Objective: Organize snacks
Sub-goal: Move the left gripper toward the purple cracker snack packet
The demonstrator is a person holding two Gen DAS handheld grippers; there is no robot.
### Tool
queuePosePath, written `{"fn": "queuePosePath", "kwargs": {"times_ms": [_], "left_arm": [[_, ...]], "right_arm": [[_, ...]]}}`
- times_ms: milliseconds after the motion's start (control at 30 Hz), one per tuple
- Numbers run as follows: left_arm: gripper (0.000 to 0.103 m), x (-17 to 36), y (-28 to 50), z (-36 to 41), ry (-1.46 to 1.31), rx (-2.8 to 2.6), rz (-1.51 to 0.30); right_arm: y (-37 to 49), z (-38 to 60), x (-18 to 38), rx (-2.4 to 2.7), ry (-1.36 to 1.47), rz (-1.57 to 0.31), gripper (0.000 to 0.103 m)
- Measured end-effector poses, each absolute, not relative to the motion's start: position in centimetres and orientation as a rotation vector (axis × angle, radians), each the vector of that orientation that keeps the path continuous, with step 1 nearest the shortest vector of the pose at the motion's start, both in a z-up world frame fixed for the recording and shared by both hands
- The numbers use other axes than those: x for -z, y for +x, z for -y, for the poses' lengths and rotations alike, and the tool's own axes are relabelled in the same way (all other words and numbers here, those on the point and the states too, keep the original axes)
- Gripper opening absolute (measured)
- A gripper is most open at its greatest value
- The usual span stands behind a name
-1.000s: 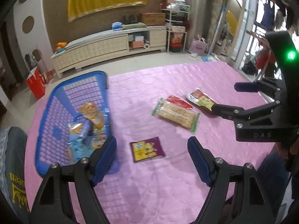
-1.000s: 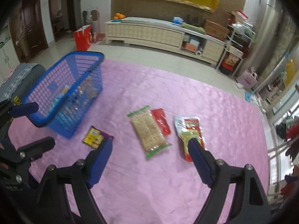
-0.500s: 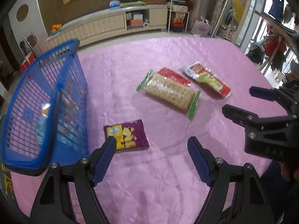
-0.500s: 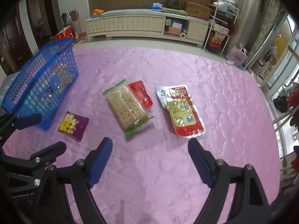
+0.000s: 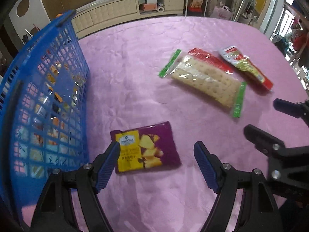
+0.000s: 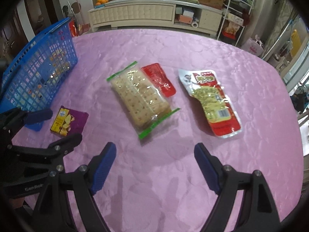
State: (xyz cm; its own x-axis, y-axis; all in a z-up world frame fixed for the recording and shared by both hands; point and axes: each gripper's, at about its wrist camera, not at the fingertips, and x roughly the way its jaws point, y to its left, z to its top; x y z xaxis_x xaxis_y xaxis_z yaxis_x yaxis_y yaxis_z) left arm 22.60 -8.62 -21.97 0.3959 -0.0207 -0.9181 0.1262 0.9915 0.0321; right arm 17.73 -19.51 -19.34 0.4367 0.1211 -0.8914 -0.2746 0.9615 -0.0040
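- Covering the table, a pink cloth (image 6: 154, 44) lies bare far and near.
- Blue basket (image 5: 44, 104) stands left, snacks inside.
- Cracker pack (image 6: 139, 98), clear with green ends, lies mid-table.
- Purple packet (image 5: 146, 147) lies flat under the left gripper (image 5: 156, 152), jaws spread, empty.
- Right gripper (image 6: 155, 154) gapes, holding nothing.

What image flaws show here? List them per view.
Left wrist view: motion blur smears the cracker pack and blue basket; fisheye bends the pink tablecloth's edge. Right wrist view: sharper, with glare on the red-and-yellow pouch and dark vignetted corners.
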Motion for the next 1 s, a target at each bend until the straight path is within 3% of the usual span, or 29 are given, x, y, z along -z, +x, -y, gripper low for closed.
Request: {"fn": "queuePosePath", "kwargs": {"times_ms": [767, 867, 933, 1000], "left_arm": [[0.084, 24.1, 25.6, 8.7, 0.040, 0.096, -1.247], [0.075, 23.8, 25.7, 8.5, 0.031, 0.080, -1.241], [0.059, 23.4, 25.3, 8.6, 0.033, 0.090, -1.232], [0.054, 23.2, 25.1, 8.7, 0.048, 0.104, -1.229]], "right_arm": [[18.8, 20.6, 19.5, -0.229, -0.116, -1.133, 0.086], [19.0, 20.8, 19.2, -0.223, -0.120, -1.129, 0.086], [19.1, 20.6, 19.0, -0.223, -0.125, -1.125, 0.086], [19.4, 20.6, 19.0, -0.228, -0.121, -1.129, 0.086]]}}
